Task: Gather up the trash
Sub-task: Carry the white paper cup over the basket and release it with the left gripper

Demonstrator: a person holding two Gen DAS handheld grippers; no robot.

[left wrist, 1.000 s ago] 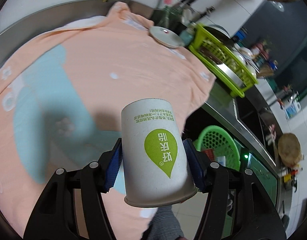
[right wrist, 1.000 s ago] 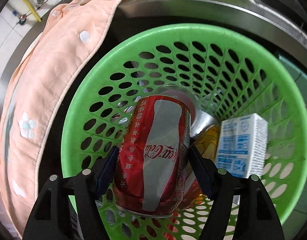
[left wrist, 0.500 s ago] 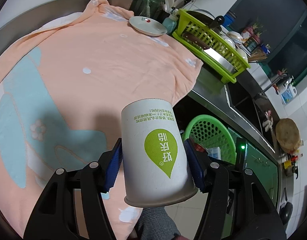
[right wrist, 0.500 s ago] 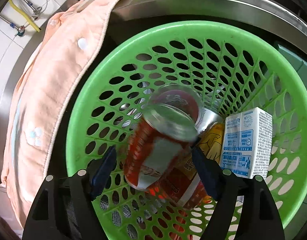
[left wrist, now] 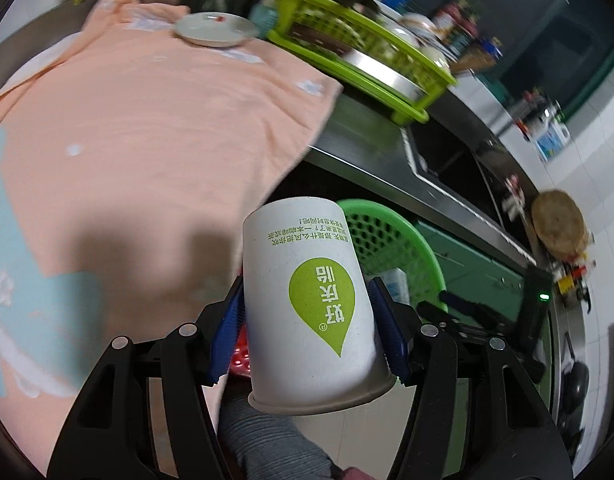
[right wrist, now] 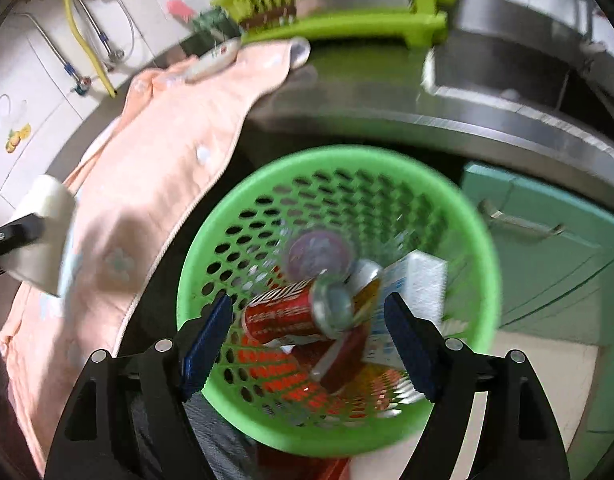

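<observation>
- Clamped between the blue pads of my left gripper [left wrist: 307, 316] is a white paper cup with a green leaf-shaped logo [left wrist: 307, 300]; it is held upside down, rim toward the camera, base pointing away.
- My right gripper [right wrist: 309, 336] has its jaws spread wide with nothing between the pads; they touch nothing.
- Below those parted jaws lies a red soda can [right wrist: 295, 312] on its side inside a round green perforated plastic basket [right wrist: 483, 280], silver end facing up and to the right.
- Beside the can in the basket sit a white and blue drink carton [right wrist: 411, 284], a yellow-orange wrapper partly hidden under it, and another round can end behind, blurred.
- From my left view the same basket [left wrist: 387, 236] shows just past the cup's base, lower down, with the right gripper's black frame beside it.
- From my right view the cup [right wrist: 43, 236] appears at the left edge, over a peach-coloured towel with pale blue and white flower patches [right wrist: 159, 160].
- That towel [left wrist: 147, 112] covers a steel counter; its edge hangs down near the basket.
- Farther off on the towel rests a small white plate [left wrist: 215, 30], and next to it a lime-green plastic dish rack [left wrist: 347, 40] holding metal pans.
- Behind the basket stands a teal cabinet door with a metal handle [right wrist: 547, 236].
</observation>
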